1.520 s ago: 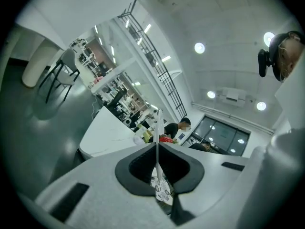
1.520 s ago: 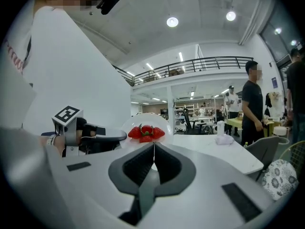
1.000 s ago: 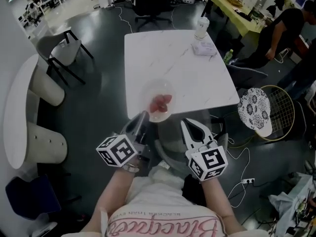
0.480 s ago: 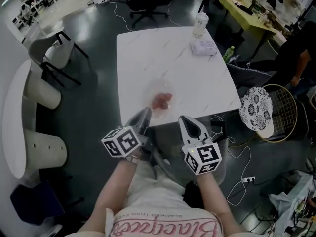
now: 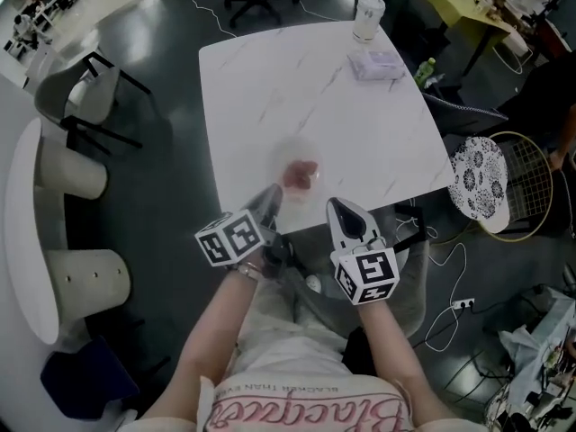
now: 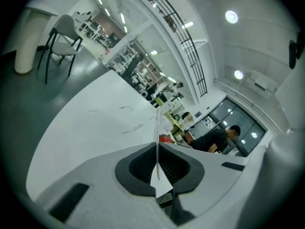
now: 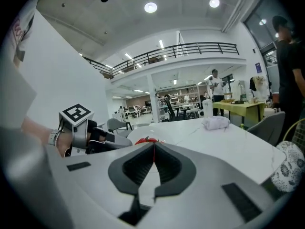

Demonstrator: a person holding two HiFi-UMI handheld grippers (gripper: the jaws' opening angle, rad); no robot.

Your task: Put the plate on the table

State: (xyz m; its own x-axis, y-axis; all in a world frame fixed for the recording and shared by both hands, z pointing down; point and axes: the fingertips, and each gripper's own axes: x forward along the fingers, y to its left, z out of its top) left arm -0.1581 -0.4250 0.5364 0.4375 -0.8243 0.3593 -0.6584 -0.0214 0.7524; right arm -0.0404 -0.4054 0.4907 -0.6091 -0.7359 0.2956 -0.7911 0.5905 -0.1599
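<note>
A clear plate (image 5: 300,176) with red food (image 5: 302,173) on it is over the near edge of the white marble table (image 5: 315,88). Whether it rests on the tabletop I cannot tell. My left gripper (image 5: 273,194) is shut on the plate's near rim (image 6: 157,128), which shows as a thin clear edge between the pads. The red food (image 6: 165,138) peeks just beyond the jaws. My right gripper (image 5: 340,207) hovers just right of the plate at the table's edge, shut with nothing in it. In the right gripper view the left gripper (image 7: 112,142) and the red food (image 7: 147,140) lie ahead.
A lidded cup (image 5: 369,16) and a folded cloth (image 5: 378,64) sit at the table's far right corner. A chair (image 5: 76,84) stands to the left. A wire chair with a patterned cushion (image 5: 480,192) stands on the right, with cables on the floor.
The plate, still gripped by the left gripper, has moved a little further in over the table's near edge. The right gripper came forward alongside it.
</note>
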